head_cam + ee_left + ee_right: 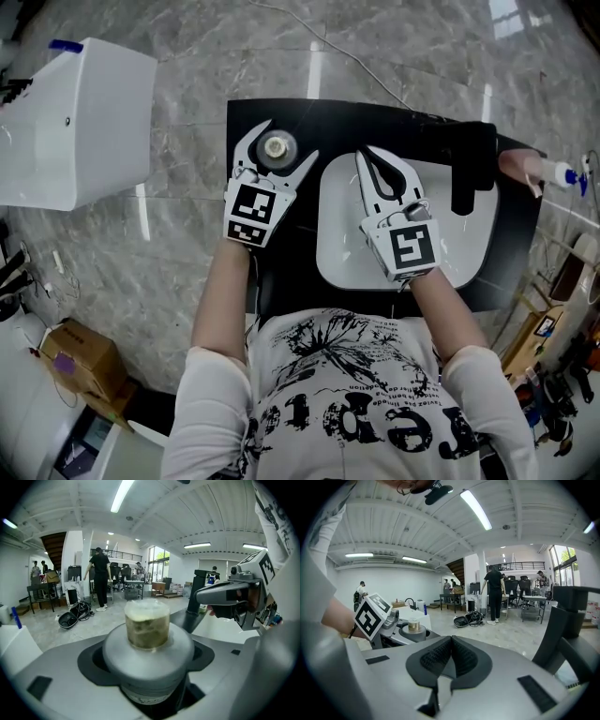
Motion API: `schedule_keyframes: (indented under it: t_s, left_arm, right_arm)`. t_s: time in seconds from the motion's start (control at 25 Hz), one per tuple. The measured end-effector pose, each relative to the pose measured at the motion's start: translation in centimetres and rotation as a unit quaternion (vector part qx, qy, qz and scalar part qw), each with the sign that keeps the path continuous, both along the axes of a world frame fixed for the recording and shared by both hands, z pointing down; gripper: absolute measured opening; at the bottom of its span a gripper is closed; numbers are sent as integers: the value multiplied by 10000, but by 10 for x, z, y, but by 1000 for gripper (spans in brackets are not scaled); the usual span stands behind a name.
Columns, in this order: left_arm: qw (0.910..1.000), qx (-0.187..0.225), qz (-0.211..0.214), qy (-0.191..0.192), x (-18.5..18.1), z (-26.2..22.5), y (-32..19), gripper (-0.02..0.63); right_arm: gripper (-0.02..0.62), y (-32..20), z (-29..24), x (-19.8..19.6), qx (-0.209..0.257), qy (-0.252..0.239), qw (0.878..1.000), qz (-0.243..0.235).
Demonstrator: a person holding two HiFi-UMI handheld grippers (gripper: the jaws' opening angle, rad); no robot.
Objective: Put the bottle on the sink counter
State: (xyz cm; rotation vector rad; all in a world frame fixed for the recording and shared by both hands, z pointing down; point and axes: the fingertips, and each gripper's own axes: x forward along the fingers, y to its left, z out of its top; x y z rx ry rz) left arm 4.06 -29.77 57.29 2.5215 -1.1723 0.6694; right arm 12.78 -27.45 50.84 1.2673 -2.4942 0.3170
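Observation:
A bottle [276,145] with a grey shoulder and a pale round cap stands upright between the jaws of my left gripper [284,142], which is shut on it. In the head view it is over the black sink counter [337,120], left of the white basin [469,255]. I cannot tell whether its base touches the counter. The left gripper view shows the bottle [147,630] filling the gap of the left gripper [147,665]. My right gripper [367,155] is shut and empty above the basin, its pads pressed together in the right gripper view [451,651], where the bottle [414,626] shows at left.
A black faucet [466,173] rises at the basin's far right. A pink bottle [525,169] lies at the counter's right end. A white box [75,122] stands to the left on the marble floor, and a cardboard box [84,361] sits at lower left.

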Motion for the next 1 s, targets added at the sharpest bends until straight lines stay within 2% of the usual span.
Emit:
schedule_keyframes:
  t_s: [0.12, 0.24, 0.4, 0.6, 0.8, 0.84, 0.92, 1.0]
  left_arm:
    - [10000, -43, -22, -26, -3, 0, 7, 353]
    - [9996, -126, -192, 141, -7, -4, 10, 358]
    - [9993, 18, -318, 185, -12, -23, 21, 373]
    - [9958, 667, -583, 236, -27, -77, 29, 372]
    - [9900, 1259, -385, 511, -29, -146, 58, 367]
    - [9878, 1373, -364, 634, -31, -159, 65, 340]
    - [9825, 1603, -404, 852, -38, -185, 77, 222]
    - [9820, 1636, -399, 855, -49, -201, 91, 192]
  right_arm:
    - [15, 3, -4, -2, 3, -6, 10000, -17]
    - [15, 7, -8, -4, 18, -9, 10000, -40]
    - [15, 16, -18, -5, 55, -22, 10000, -18]
    - [15, 35, -41, -9, 219, 9, 9998, 44]
    - [15, 64, -69, -14, 379, 114, 9992, 42]
    - [15, 70, -75, -15, 414, 118, 9991, 29]
    - [15, 82, -90, -19, 516, 89, 9986, 52]
    - [15, 94, -106, -25, 620, 67, 9979, 154]
